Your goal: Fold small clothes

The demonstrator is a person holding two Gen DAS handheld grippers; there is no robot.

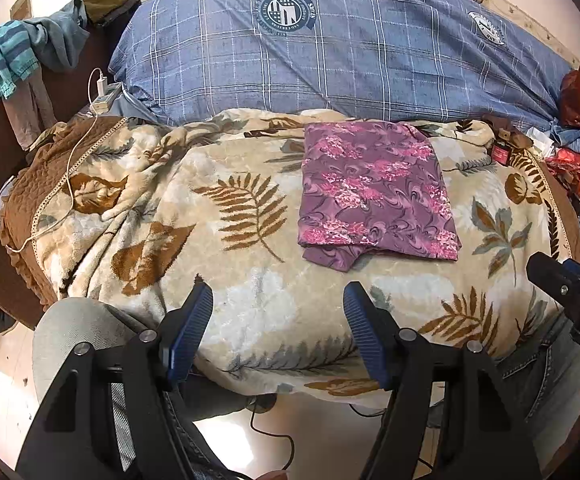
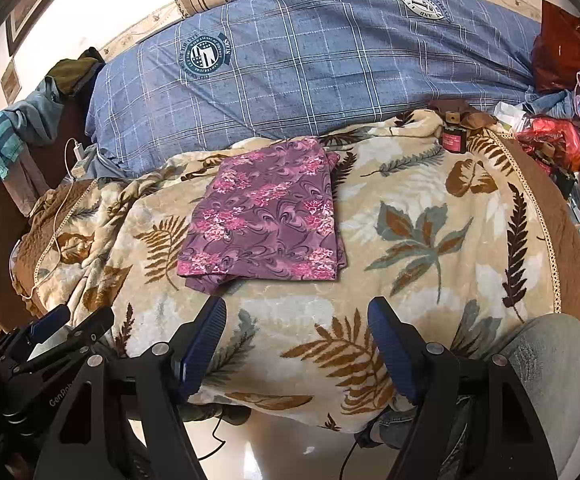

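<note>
Garment: purple floral cloth [image 1: 376,192], folded to rough rectangle w/ one layer poking out at near edge; lies flat on leaf-print blanket [image 1: 249,280], mid-bed.
Left claw [image 1: 277,334]: jaws apart, empty, short of cloth.
Right claw [image 2: 296,346]: apart, empty.
Technique: prob. tuck stray layer, pinch corners evenly, smooth creases.
Texture: thin, limp weave on plush pile.

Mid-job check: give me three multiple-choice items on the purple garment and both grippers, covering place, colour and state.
1. Where does the purple garment lie?
A on the leaf-print blanket
B on the blue plaid pillow
C on the floor

2. What colour are its flowers?
A yellow
B pink
C white only

3. How are the left gripper and right gripper?
A both shut on cloth
B one holding
C both open, empty

Answers: A, it rests flat on the blanket; B, pink clusters show on purple; C, fingers spread, short of the garment.
</note>
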